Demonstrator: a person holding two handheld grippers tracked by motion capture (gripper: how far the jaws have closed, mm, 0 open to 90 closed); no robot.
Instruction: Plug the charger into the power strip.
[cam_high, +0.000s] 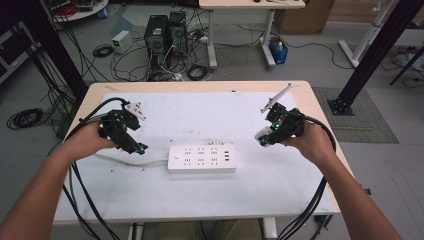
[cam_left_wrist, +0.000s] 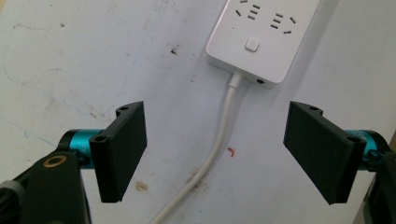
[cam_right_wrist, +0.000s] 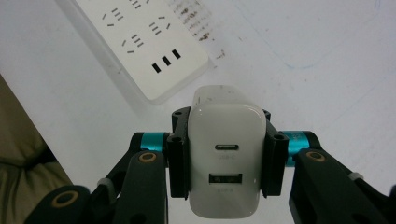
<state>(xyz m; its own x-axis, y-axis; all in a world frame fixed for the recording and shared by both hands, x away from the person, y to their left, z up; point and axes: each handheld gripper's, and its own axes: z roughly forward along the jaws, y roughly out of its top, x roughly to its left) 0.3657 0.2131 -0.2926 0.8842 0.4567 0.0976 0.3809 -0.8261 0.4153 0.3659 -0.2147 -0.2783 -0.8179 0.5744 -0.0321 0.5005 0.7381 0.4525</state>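
White plastic USB charger block (cam_right_wrist: 227, 163) clamped in right gripper (cam_right_wrist: 227, 154) above table's right edge, left gripper (cam_left_wrist: 215, 149) spread wide over white cord (cam_left_wrist: 219, 140); pending, judged: seating in white rectangular power strip (cam_high: 202, 158) mid-table, prongs aligned to socket.

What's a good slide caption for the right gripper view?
Right gripper clamps a white USB charger above the power strip on the white table.

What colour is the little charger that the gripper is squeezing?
White. The charger shows best in the right gripper view, clamped in the right gripper.
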